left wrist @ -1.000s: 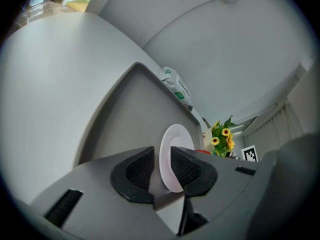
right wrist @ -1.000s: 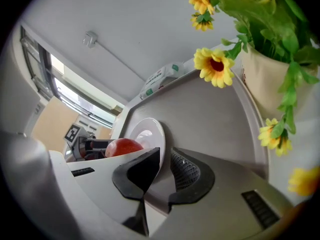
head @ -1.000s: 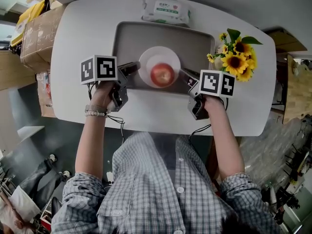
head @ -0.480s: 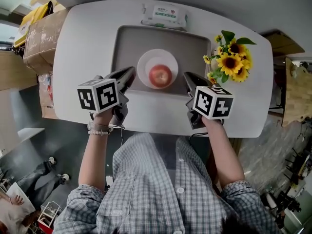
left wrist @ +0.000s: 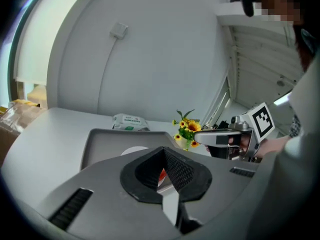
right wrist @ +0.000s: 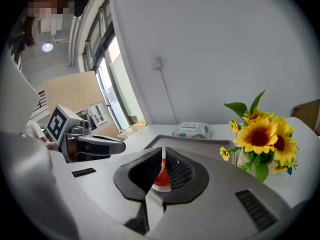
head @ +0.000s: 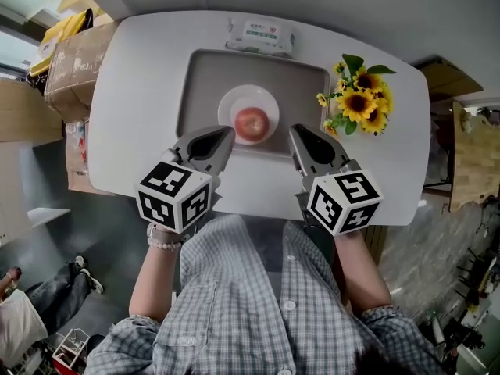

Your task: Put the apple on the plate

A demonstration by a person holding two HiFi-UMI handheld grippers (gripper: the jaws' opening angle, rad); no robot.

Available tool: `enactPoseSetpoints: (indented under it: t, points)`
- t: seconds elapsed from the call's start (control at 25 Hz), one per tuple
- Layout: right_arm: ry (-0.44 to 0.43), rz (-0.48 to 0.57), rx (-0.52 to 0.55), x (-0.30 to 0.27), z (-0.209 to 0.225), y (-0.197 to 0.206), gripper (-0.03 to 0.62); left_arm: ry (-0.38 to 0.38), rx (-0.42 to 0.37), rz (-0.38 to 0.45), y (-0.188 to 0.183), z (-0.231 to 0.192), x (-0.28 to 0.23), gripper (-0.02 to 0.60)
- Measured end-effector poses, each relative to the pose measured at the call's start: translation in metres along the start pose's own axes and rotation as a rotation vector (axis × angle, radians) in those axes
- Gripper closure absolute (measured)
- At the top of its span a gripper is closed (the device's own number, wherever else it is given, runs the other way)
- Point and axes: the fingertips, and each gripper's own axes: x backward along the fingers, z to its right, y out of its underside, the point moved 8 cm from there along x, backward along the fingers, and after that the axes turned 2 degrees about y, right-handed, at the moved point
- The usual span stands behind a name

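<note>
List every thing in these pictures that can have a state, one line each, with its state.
apple: lying on the plate, clear of both grippers
plate: on the tray, holding the apple
wipes pack: lying flat beyond the tray
sunflowers: upright, right of the tray
left gripper: shut, empty
right gripper: shut, empty

The apple (head: 251,122) is round, red and glossy with a paler blush on top. It rests whole and upright on the plate (head: 233,102), a little toward 5 o'clock from the plate's centre. The plate is small, round, white and shallow. It lies flat in the grey tray (head: 305,92), toward 6 o'clock from the tray's middle.
</note>
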Motion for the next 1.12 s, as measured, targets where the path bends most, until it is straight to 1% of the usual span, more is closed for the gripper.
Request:
enactPoseSetpoints:
  t: [0.12,0.28,0.44,0.56,0.8,1.12]
  points:
    - [-0.018,0.043,0.029,0.016,-0.01,-0.01,0.559,0.007,-0.057,0.038,-0.009,0.02,0.011,0.572]
    - [-0.028,0.097,0.082,0.036,-0.02,-0.02,0.559,0.034,-0.105,0.082,-0.016,0.043,0.025,0.572]
    - [-0.053,0.143,0.09,0.053,-0.028,-0.024,0.559,0.021,-0.143,0.112,-0.016,0.058,0.037,0.572]
    - [-0.061,0.154,0.102,0.061,-0.032,-0.025,0.56,0.014,-0.165,0.122,-0.017,0.065,0.041,0.572]
    - [-0.085,0.162,0.14,0.068,-0.04,-0.022,0.56,0.013,-0.172,0.146,-0.015,0.074,0.044,0.572]
    - [-0.09,0.162,0.173,0.071,-0.044,-0.022,0.562,0.016,-0.177,0.144,-0.011,0.078,0.043,0.572]
